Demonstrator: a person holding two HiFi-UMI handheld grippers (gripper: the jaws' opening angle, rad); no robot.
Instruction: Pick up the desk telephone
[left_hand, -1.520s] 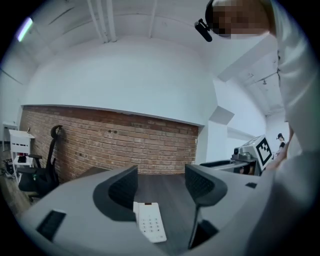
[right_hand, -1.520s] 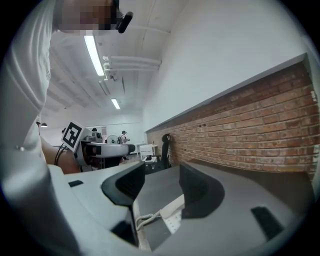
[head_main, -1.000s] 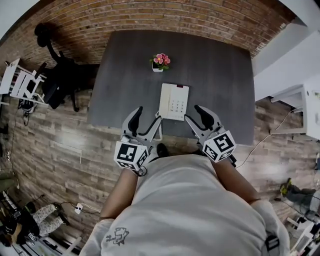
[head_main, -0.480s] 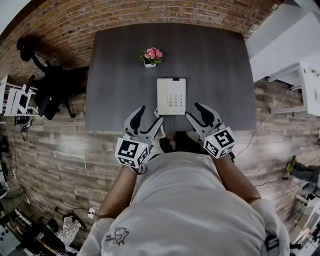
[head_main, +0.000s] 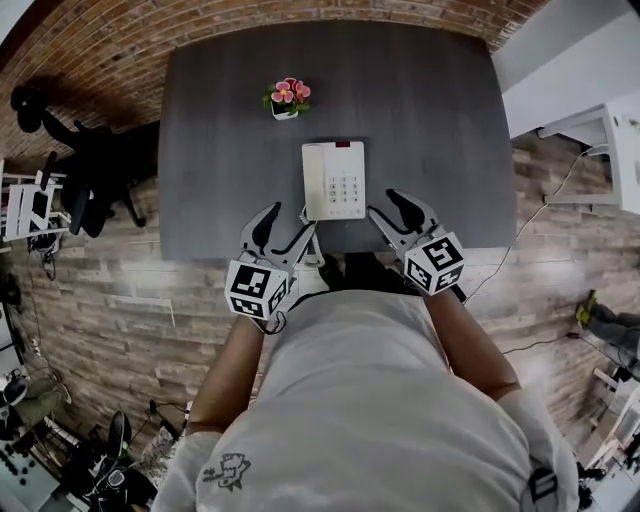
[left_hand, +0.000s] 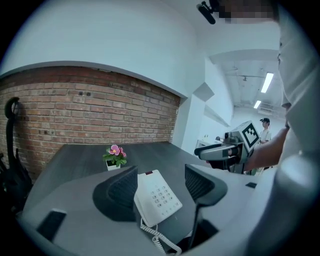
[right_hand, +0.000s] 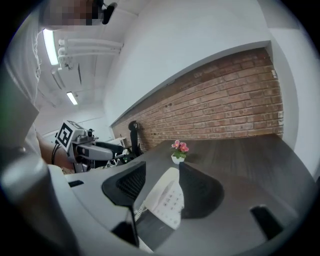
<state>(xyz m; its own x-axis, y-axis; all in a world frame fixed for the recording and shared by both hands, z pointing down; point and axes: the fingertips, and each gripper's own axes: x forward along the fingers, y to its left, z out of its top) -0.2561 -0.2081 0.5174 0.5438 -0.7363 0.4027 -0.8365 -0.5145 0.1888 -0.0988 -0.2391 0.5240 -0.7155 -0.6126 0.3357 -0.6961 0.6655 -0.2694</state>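
A white desk telephone (head_main: 334, 180) with a keypad lies flat near the front edge of the dark table (head_main: 230, 120). My left gripper (head_main: 288, 228) hovers open just off the phone's near left corner. My right gripper (head_main: 388, 210) stands open beside its near right corner. Neither touches the phone. In the left gripper view the telephone (left_hand: 157, 197) shows between and beyond the open jaws of the left gripper (left_hand: 160, 175), its coiled cord (left_hand: 155, 235) trailing toward me. The right gripper view has the telephone (right_hand: 170, 200) ahead of the open right gripper (right_hand: 161, 172).
A small white pot of pink flowers (head_main: 284, 98) stands on the table behind the phone. A black office chair (head_main: 80, 170) is off the table's left side. White furniture (head_main: 600, 130) sits at the right, and a brick wall runs behind the table.
Both grippers have dropped lower and come closer to the phone's near corners. The head view has shifted, so the table sits higher in frame. Both stay open.
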